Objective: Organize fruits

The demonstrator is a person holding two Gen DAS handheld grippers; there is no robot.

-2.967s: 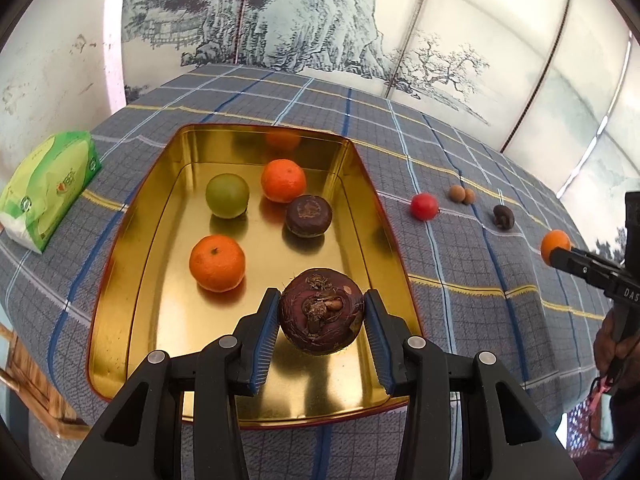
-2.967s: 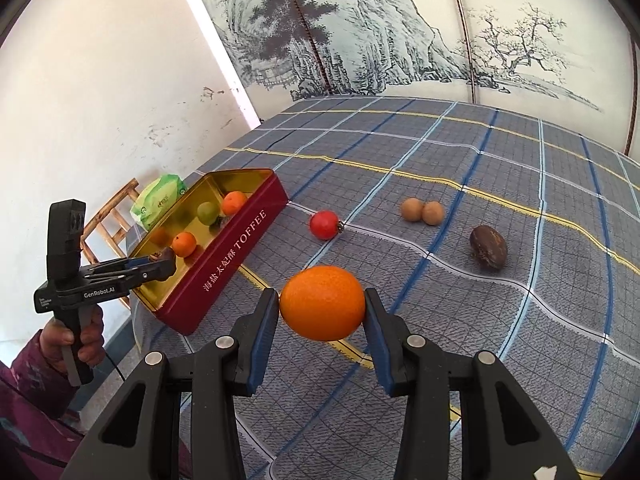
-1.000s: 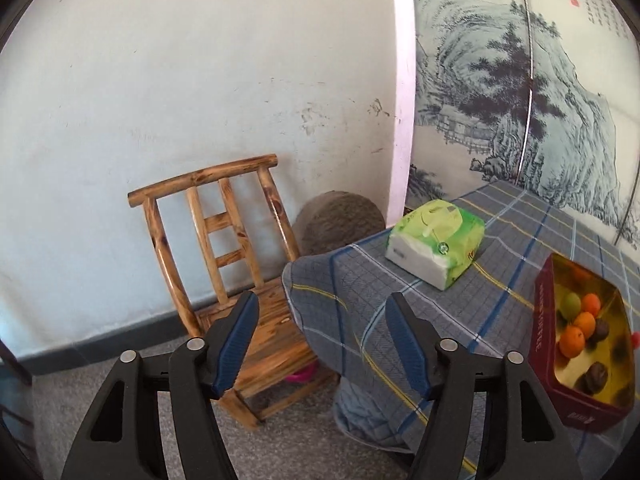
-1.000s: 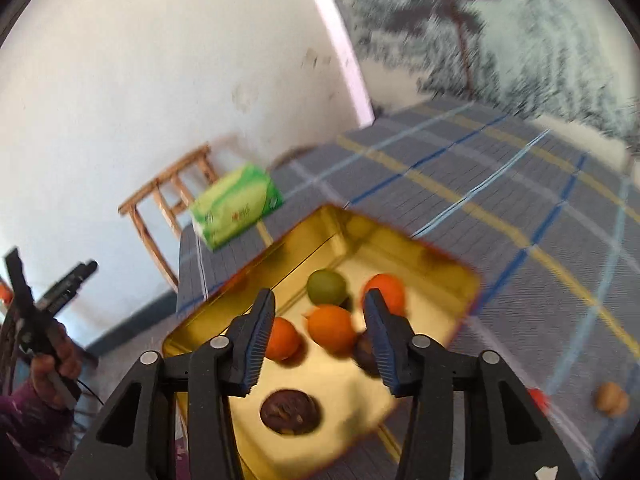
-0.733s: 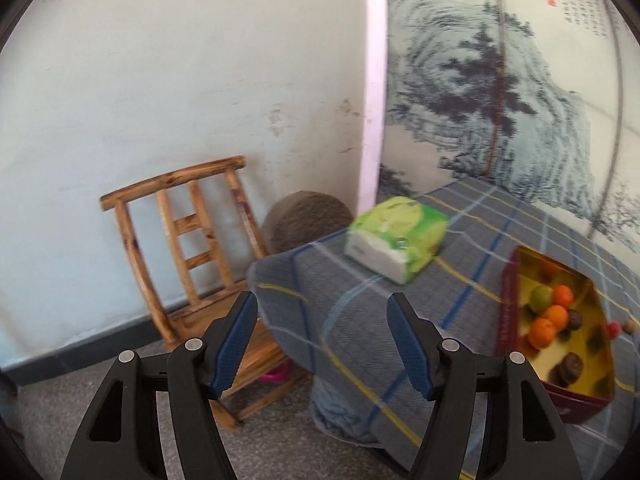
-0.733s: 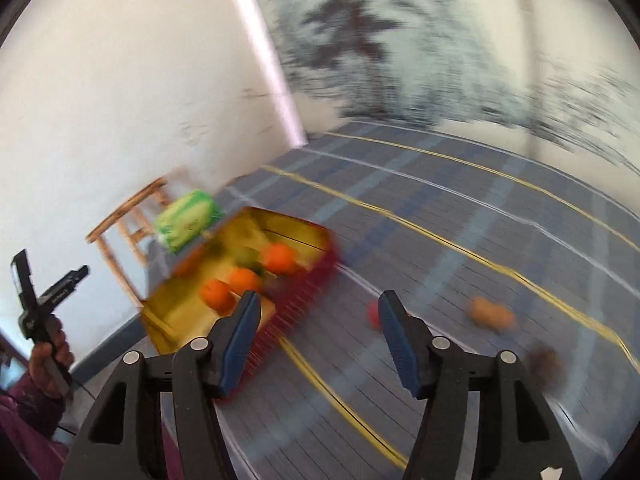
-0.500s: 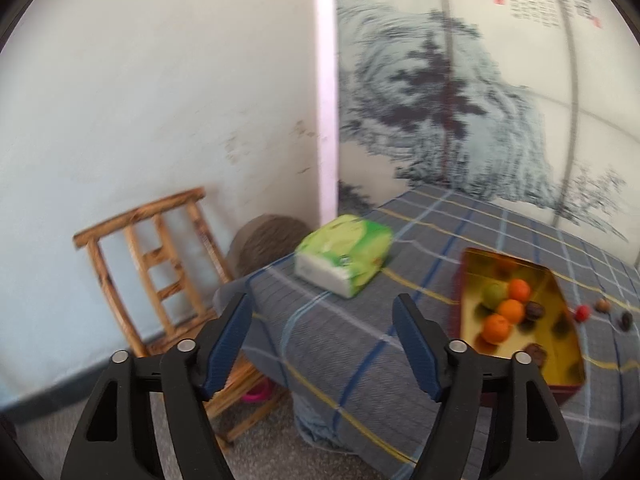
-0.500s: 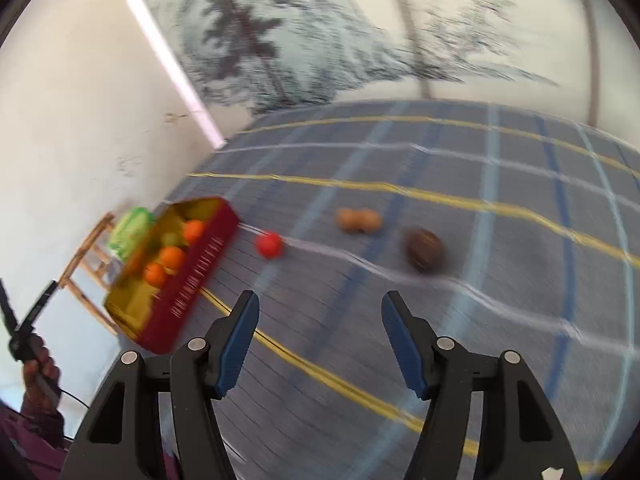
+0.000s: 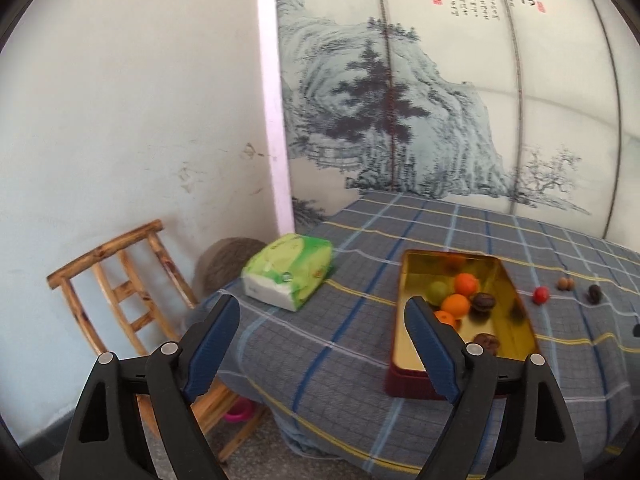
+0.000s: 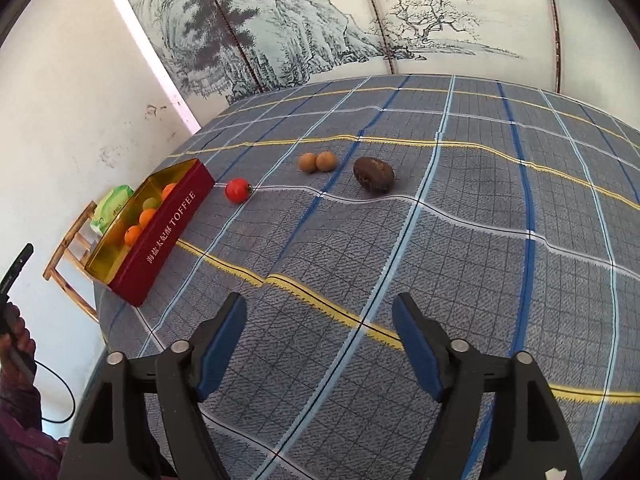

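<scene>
A red toffee tin (image 9: 404,380) (image 10: 160,236) with a gold inside stands on the blue checked tablecloth. It holds three oranges (image 9: 455,305), a green fruit (image 9: 438,290) and dark brown fruits (image 9: 485,301). On the cloth lie a red tomato (image 10: 237,190), two small tan fruits (image 10: 317,162) and a dark brown fruit (image 10: 373,174). My left gripper (image 9: 322,338) is open and empty, held off the table's left end. My right gripper (image 10: 318,338) is open and empty above the cloth, well in front of the loose fruits.
A green tissue pack (image 9: 290,270) lies at the table's left end beside the tin. A wooden chair (image 9: 128,300) stands by the white wall. A painted screen stands behind the table. The left gripper's handle and a hand (image 10: 14,320) show at the right wrist view's left edge.
Both grippers released their fruit into the tin and opened. The left one pulled back off the table's end and turned right. The right one swung from over the tin toward the loose fruits.
</scene>
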